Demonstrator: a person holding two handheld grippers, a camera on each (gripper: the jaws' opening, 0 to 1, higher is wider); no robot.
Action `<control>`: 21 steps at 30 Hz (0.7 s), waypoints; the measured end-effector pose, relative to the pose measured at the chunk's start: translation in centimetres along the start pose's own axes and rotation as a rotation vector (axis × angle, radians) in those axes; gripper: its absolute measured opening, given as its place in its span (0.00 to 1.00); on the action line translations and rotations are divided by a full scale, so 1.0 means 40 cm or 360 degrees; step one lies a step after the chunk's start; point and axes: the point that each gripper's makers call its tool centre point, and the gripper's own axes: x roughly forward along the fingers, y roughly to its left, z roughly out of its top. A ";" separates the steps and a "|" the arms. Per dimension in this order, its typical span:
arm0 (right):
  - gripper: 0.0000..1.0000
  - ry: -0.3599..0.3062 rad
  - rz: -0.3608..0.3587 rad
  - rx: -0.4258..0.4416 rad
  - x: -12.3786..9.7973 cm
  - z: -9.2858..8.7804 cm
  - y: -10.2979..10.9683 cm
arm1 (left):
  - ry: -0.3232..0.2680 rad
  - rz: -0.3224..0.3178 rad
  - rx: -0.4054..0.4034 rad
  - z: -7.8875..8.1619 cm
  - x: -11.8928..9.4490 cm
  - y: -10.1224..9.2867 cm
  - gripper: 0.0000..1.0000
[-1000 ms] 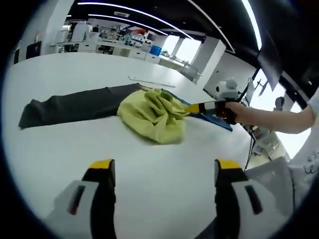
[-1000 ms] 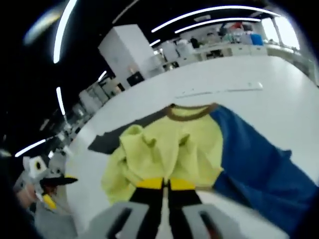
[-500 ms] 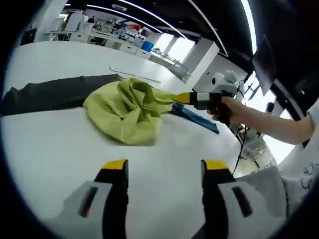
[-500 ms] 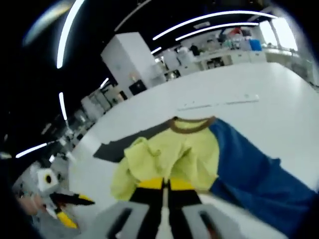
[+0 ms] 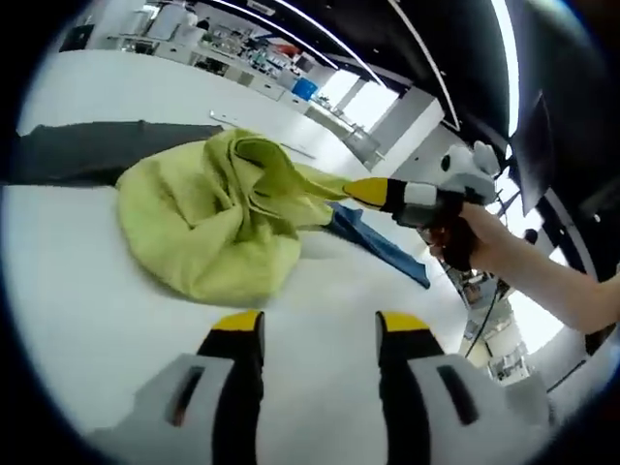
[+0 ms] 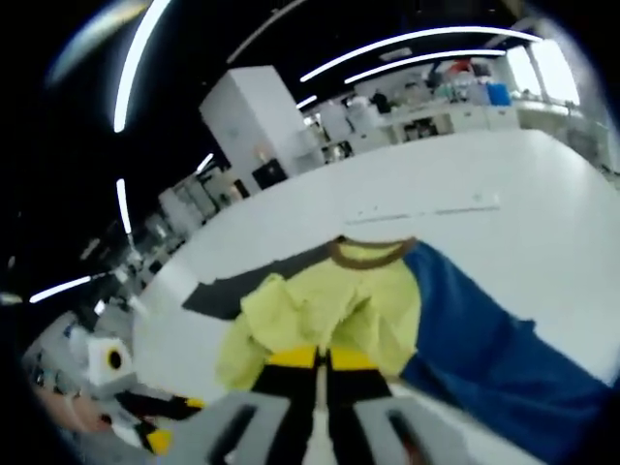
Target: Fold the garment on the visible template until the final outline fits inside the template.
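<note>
- The yellow-green garment (image 5: 208, 228) lies bunched on the white table (image 5: 77, 320), partly over a dark grey template (image 5: 87, 150), with a blue cloth (image 5: 378, 247) lying beside it
- In the right gripper view the garment (image 6: 334, 310) has a brown collar (image 6: 368, 254) at its far edge; the blue cloth (image 6: 484, 339) touches its right side and the dark template (image 6: 252, 281) reaches out to the left
- The left gripper (image 5: 315, 329) hovers over bare table just short of the garment, its yellow-tipped jaws spread apart with nothing between them
- The right gripper (image 6: 322, 360) has its jaws pressed together, pinching the near edge of the garment
- A hand (image 5: 465, 237) holds the right gripper (image 5: 363, 192) at the garment's side
- No containers stand on the table
</note>
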 end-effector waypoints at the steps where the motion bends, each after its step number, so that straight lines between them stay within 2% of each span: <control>1: 0.00 -0.0006 -0.0001 0.0005 -0.002 0.002 -0.003 | 0.0001 0.0009 -0.0013 -0.001 0.007 0.000 0.41; 7: 0.00 -0.0019 0.0002 0.0010 -0.010 0.008 0.002 | -0.0006 0.0045 -0.0061 -0.007 0.028 -0.003 0.43; 12: 0.00 -0.0027 -0.0004 0.0008 -0.018 0.012 0.000 | -0.0062 0.0099 -0.0081 0.005 0.038 0.009 0.42; 18: 0.00 -0.0023 -0.0005 0.0012 -0.026 0.004 0.000 | -0.0119 0.0142 -0.0117 0.022 0.048 0.021 0.38; 21: 0.00 -0.0023 -0.0006 0.0021 -0.028 0.000 -0.006 | -0.0157 0.0185 -0.0111 0.035 0.045 0.034 0.32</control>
